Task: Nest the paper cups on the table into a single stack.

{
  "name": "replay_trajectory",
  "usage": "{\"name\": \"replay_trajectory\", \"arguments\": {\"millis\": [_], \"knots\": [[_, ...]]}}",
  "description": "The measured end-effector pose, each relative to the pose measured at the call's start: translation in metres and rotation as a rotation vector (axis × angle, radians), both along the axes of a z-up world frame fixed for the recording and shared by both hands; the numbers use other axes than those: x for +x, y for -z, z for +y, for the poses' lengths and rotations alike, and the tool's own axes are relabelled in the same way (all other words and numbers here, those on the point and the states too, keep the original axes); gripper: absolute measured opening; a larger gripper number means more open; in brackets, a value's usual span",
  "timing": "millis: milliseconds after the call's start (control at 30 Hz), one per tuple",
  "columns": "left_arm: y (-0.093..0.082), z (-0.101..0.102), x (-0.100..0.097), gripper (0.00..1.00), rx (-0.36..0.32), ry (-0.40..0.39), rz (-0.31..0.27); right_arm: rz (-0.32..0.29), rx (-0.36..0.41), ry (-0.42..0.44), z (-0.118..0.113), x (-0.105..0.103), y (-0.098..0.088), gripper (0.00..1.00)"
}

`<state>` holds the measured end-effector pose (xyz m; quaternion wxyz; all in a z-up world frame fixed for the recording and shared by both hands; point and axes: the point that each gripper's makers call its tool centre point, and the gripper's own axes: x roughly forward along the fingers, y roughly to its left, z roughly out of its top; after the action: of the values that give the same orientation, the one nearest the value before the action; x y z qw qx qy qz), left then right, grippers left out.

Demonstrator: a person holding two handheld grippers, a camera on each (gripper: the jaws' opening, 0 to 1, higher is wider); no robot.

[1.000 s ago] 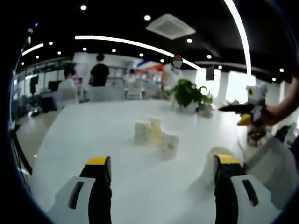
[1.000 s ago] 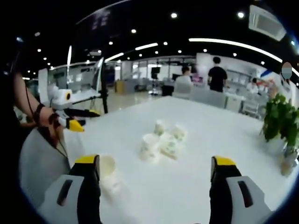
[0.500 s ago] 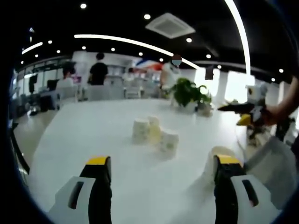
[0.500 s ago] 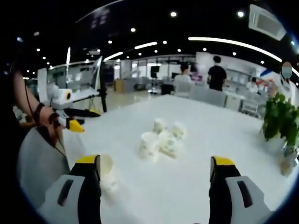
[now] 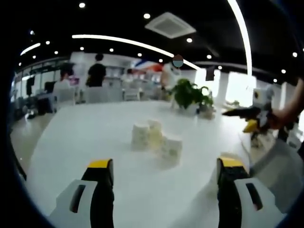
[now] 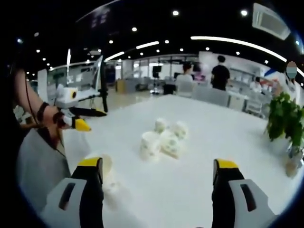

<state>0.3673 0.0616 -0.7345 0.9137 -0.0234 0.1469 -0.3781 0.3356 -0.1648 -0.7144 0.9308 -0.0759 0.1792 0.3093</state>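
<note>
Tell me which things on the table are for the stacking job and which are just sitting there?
For the job:
cluster of paper cups in the middle of the table
lone paper cup near the table edge

Just sitting there:
potted plant
chair beside the table

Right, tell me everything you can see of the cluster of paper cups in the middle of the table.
The cluster of paper cups sits near the middle of the white table, ahead of both grippers and apart from them. The cups look like pale, cream-white paper, bunched close together and seemingly touching. In the left gripper view the cluster shows three or so cups standing with flat tops up, probably upside down. In the right gripper view one cup at the near left looks tipped, its mouth showing. A faint pattern may be on them; blur hides it.
</note>
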Motion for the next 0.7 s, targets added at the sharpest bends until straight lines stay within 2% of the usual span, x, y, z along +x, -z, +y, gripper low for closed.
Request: {"name": "replay_trajectory", "arguments": {"millis": [500, 700], "knots": [[0.002, -0.025, 0.021, 0.87, -0.004, 0.043, -0.007, 0.012, 0.009, -0.008, -0.001, 0.004, 0.009, 0.93], [0.009, -0.034, 0.025, 0.87, 0.011, 0.076, -0.001, 0.017, 0.015, -0.008, 0.0, 0.003, 0.012, 0.92]]}}
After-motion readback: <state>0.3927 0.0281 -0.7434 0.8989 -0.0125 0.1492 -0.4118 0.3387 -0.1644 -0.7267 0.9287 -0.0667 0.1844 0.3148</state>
